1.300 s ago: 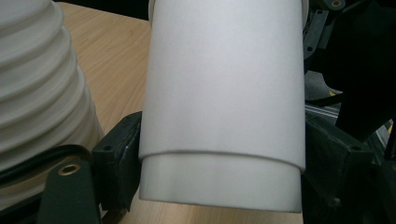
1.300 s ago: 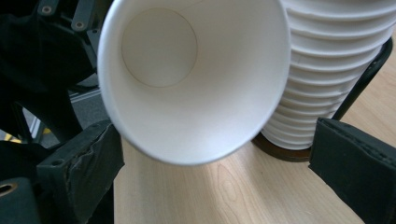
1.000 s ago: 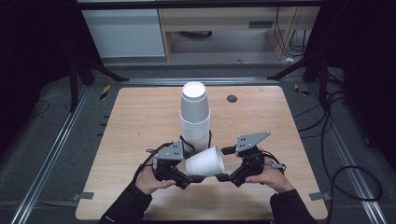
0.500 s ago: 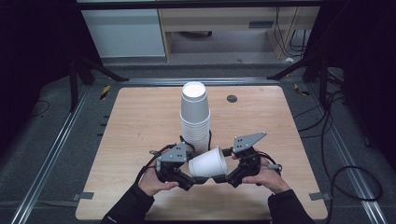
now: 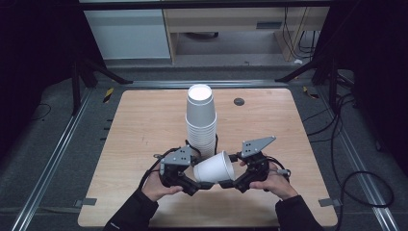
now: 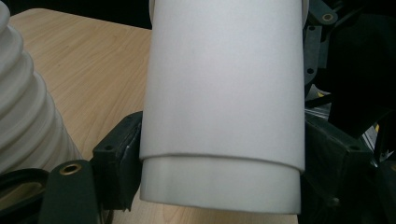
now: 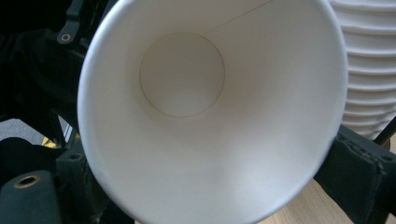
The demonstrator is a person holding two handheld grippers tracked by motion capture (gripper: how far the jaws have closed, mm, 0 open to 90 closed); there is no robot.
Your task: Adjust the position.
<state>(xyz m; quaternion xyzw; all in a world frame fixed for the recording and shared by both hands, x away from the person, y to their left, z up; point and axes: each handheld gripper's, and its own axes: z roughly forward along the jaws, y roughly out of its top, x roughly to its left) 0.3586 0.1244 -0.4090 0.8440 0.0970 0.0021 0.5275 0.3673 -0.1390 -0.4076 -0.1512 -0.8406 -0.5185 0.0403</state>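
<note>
Nearest you, your right gripper [image 5: 236, 179] has just been closing its jaws, and the wide rim of the white paper cup [image 5: 215, 167] sits between them; in the right gripper view you look straight into the cup's mouth [image 7: 210, 112], with a black jaw at either side of the rim, and the pictures do not settle whether the pads press on it yet. Compared with a second ago, both hands and the cup lie much where they were, so the change is the right jaws narrowing, which reads as taking a second hold on the cup from its open end. Your left gripper [image 5: 195, 182] has its jaws partly open around the narrow base end, pressed against the cup's wall on both sides as the left gripper view [image 6: 224, 93] shows, so it is carrying the cup on its side above the near part of the table [image 5: 144, 125]. Just beyond it stands the upright stack of white paper cups [image 5: 201, 120], mid-table, apart from the held cup
</note>
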